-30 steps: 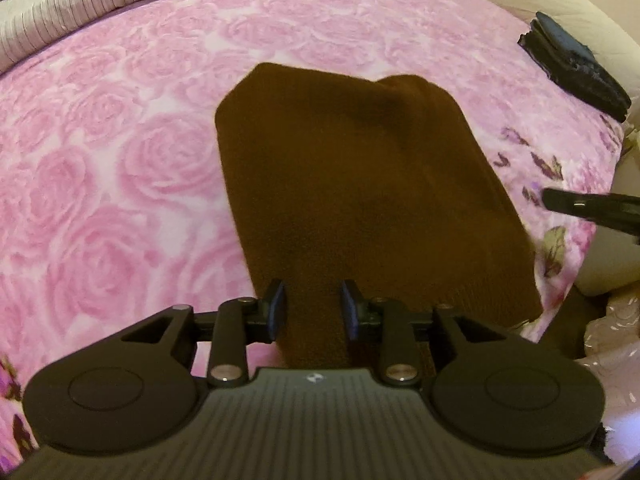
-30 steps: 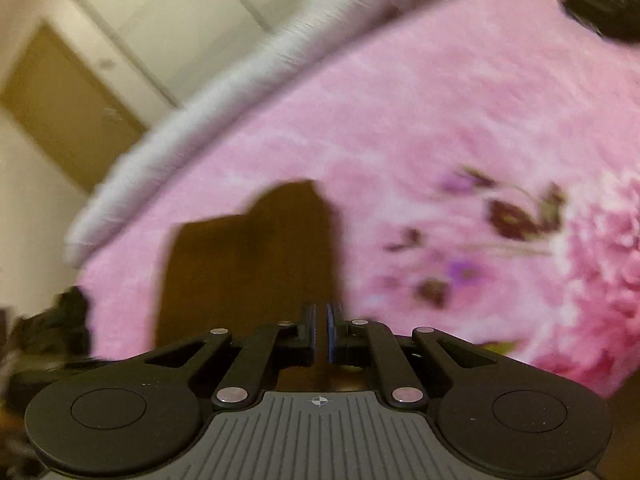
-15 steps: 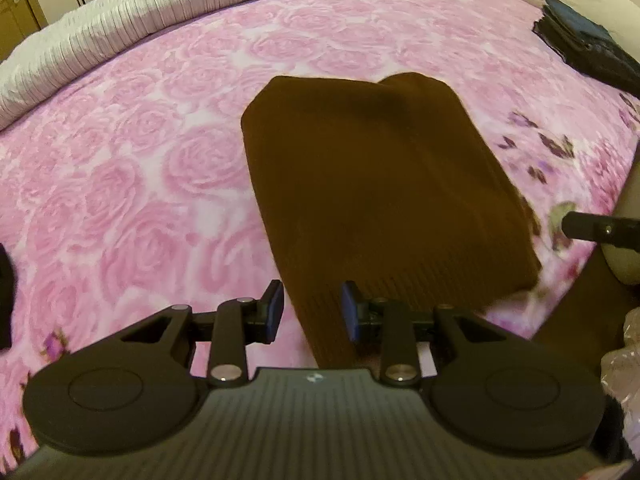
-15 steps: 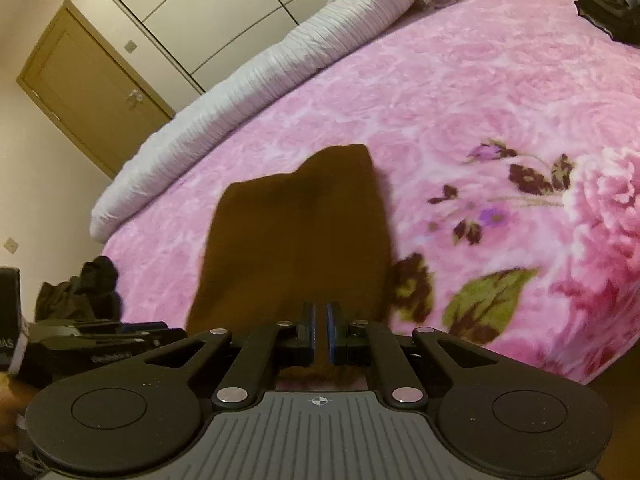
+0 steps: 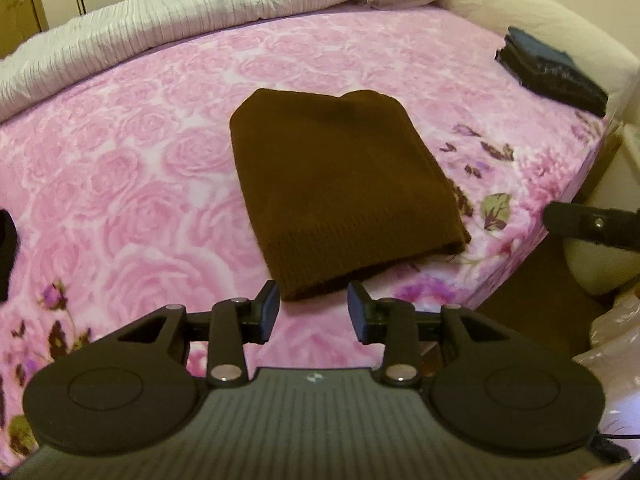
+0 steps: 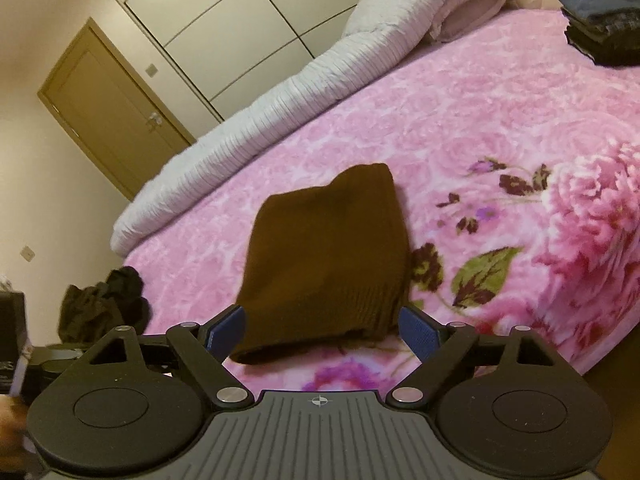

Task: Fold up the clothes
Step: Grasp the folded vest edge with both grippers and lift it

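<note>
Item 1. Left gripper (image 5: 313, 312): hanging just off the near edge of the bed, pointing down at the garment's near end. Fingers (image 5: 269, 307) are opening, standing about half apart; nothing is lying between them and neither pad is touching cloth. Judged: letting go so the fold can rest undisturbed.

Item 2. Right gripper (image 6: 322, 326): sitting at the same near edge, further toward the bed's near right corner. Its fingers (image 6: 418, 330) are spreading wide; the garment's ribbed hem is showing in the gap behind them, but the pads are standing clear of it.

Item 3. Brown knitted garment (image 5: 340, 188): lying flat as a folded rectangle on the pink rose blanket (image 5: 132, 184), its ribbed hem close to the near edge, its length running toward the middle of the bed. Judged: this fold is looking finished, left near the edge within easy reach.

Item 4. Unfolded dark clothing (image 6: 104, 304): sitting in a heap at the bed's near left corner, probably waiting its turn.

Item 5. Stack of folded dark clothes (image 5: 552, 74): resting at the far right corner, well apart from the brown garment, apparently serving as the finished pile.

Item 6. White ribbed quilt (image 5: 160, 16): lying bunched along the far edge, keeping the blanket free for folding.
</note>
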{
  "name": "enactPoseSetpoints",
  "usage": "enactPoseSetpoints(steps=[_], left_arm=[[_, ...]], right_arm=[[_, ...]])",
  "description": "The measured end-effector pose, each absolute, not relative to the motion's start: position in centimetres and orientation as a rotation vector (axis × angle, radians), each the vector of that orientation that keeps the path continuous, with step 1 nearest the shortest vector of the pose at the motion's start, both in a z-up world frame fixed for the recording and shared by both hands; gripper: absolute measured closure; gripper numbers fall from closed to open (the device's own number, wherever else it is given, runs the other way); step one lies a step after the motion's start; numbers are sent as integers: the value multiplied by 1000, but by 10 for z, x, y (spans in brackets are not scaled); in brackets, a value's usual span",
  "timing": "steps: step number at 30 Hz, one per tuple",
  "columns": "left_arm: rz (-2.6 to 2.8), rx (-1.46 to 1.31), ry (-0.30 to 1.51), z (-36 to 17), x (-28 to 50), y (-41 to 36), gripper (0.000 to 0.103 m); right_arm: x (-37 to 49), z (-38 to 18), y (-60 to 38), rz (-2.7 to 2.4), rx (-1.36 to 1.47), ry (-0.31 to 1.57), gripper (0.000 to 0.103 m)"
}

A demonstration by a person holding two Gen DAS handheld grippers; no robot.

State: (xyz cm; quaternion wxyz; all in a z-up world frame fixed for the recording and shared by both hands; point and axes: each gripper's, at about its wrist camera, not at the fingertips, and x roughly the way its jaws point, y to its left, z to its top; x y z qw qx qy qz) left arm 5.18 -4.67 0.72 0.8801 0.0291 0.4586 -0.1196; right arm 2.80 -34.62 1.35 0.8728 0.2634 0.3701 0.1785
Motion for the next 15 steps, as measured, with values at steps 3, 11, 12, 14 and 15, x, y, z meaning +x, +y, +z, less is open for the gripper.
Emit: enactPoseSetpoints(steps=[3,11,12,14,15], left_arm=[[-257,-46,967,5,62,-24,70],[-301,-351,1022,-22,123,21,64],[-306,-380,1033,-29,132,24,64],[-311,-449,1052,-44,149,31,64],[-310,-493,1060,-52,156,36,64]], right_arm=[[32,7,-359,386,615,803,16],[96,-40,-388,455,883,858,17],[107,-46,-390,454,902,866,17],[130,-60,-396,451,936,885,17],[141,-67,-399,449,952,896,17]])
